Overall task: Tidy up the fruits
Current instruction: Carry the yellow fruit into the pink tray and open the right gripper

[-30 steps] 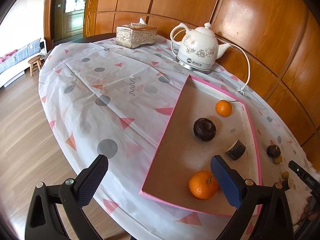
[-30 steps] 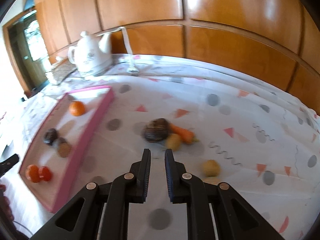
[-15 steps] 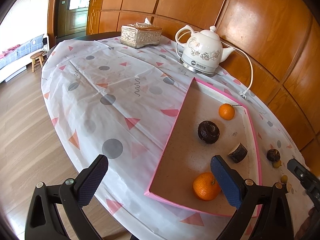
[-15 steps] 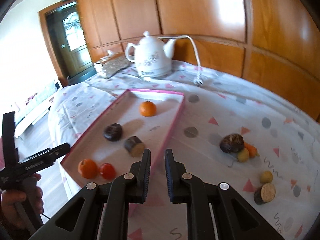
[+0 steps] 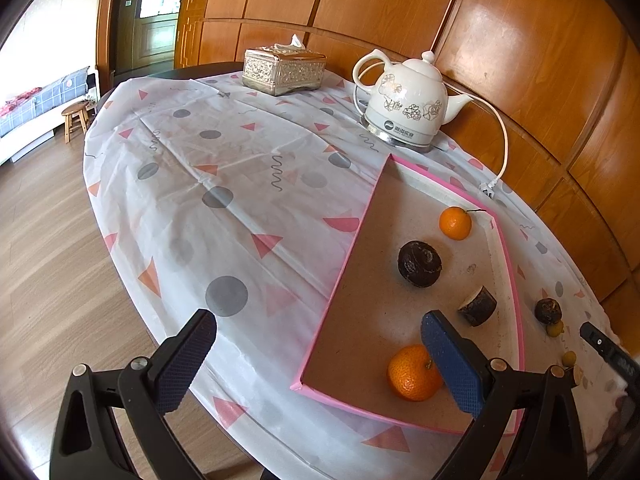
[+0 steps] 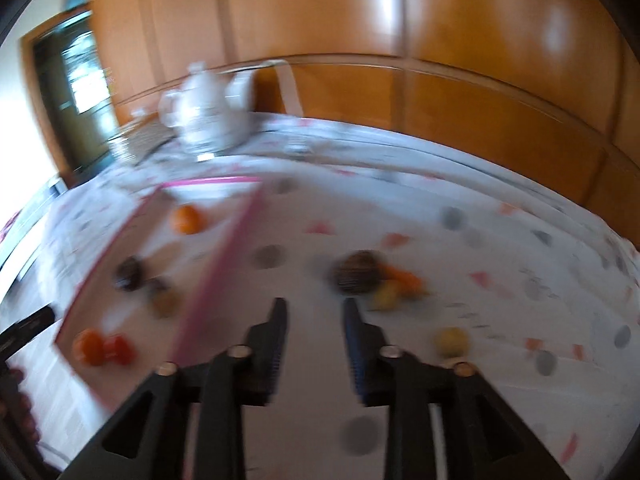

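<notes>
A pink-rimmed tray (image 5: pixel 352 248) holds two oranges (image 5: pixel 414 372) (image 5: pixel 455 223), a dark round fruit (image 5: pixel 419 264) and a cut dark piece (image 5: pixel 478 306). My left gripper (image 5: pixel 316 330) hangs open and wide over the tray's near left corner, with nothing between its fingers. The right wrist view is blurred. There my right gripper (image 6: pixel 315 308) has its jaws opening, empty, above the tablecloth just right of the tray (image 6: pixel 224 264). Ahead of it lie a dark fruit (image 6: pixel 356 272), a carrot (image 6: pixel 402 276) and two small yellow fruits (image 6: pixel 386 296) (image 6: pixel 452 340).
A white kettle (image 5: pixel 408 108) with its cord and plug (image 5: pixel 488 190) stands behind the tray. A silver tissue box (image 5: pixel 284 70) sits at the far edge. The table's rounded edge drops to a wooden floor on the left. Wood panelling runs behind the table.
The right wrist view has swung from the tray back towards the loose fruits on the cloth, and its jaws have parted. The left gripper stays open and has hardly moved.
</notes>
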The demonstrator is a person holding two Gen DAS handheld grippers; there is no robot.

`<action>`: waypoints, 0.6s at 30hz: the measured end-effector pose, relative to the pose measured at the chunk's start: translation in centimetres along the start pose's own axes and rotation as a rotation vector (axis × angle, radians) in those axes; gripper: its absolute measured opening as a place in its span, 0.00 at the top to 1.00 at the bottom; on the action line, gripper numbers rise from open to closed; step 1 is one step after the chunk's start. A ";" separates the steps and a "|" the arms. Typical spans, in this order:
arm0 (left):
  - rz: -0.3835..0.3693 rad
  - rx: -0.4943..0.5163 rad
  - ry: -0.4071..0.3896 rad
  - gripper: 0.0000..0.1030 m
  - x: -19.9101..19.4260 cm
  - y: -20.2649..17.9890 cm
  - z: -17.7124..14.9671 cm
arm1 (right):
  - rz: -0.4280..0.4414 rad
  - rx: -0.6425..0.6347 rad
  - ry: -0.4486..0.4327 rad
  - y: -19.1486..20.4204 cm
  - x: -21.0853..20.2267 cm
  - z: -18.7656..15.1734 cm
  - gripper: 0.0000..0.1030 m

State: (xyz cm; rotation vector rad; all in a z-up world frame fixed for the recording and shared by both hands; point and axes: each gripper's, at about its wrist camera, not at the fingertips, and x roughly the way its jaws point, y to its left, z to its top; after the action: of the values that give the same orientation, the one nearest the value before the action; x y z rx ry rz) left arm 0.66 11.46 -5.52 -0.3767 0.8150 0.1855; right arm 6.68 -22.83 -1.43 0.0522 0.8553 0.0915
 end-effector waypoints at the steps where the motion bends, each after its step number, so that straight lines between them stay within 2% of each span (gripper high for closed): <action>1: -0.001 0.002 0.000 0.00 0.0 0.0 0.0 | -0.013 0.029 0.016 -1.6 0.4 0.2 0.64; 2: 0.000 0.003 0.000 0.00 0.0 0.0 0.0 | -0.022 0.066 0.028 -3.2 0.7 0.4 0.63; 6: 0.003 0.000 0.010 0.00 0.3 0.1 -0.1 | -0.013 0.185 0.086 -8.1 1.9 0.8 0.50; 8: 0.004 0.003 0.014 0.00 0.4 0.1 -0.1 | -0.008 0.220 0.114 -9.6 2.5 0.9 0.49; 17: 0.009 0.004 0.023 0.00 0.6 0.1 -0.1 | -0.052 0.157 0.258 -9.9 5.7 -0.2 0.49; 18: 0.009 0.004 0.022 0.00 0.6 0.1 -0.1 | -0.060 0.145 0.266 -9.6 6.0 -0.4 0.52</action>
State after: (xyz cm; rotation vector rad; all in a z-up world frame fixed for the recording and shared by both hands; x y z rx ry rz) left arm 1.03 11.53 -6.04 -0.3716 0.8390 0.1882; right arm 10.91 -31.80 -7.00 0.1534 1.1281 -0.0206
